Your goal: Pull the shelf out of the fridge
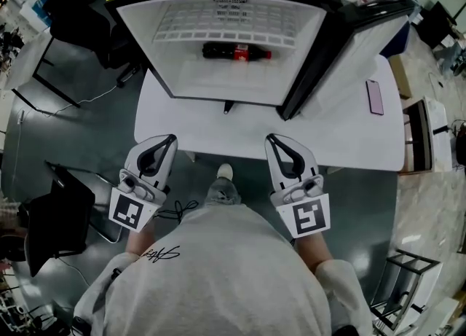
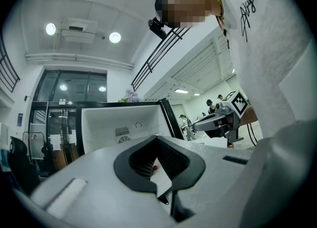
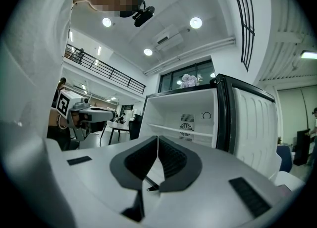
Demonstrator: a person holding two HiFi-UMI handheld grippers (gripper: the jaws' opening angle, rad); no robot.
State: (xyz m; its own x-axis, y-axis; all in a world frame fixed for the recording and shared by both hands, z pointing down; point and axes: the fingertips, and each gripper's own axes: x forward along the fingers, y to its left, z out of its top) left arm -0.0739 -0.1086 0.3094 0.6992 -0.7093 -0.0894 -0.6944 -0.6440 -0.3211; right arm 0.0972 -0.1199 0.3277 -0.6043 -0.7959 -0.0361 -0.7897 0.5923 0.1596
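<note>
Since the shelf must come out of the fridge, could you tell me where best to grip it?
Probably the front rail of the shelf, mid-width, coming straight in through the open front of the fridge, jaws closing over and under it. The shelf is a flat grid lying level, that rail facing outward, with the bottle lying below it.

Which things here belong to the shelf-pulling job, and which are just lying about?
Job: fridge, open; wire shelf inside it; left tool and right tool, both shut, empty.
Lying about: cola bottle in the fridge; phone on the table.
</note>
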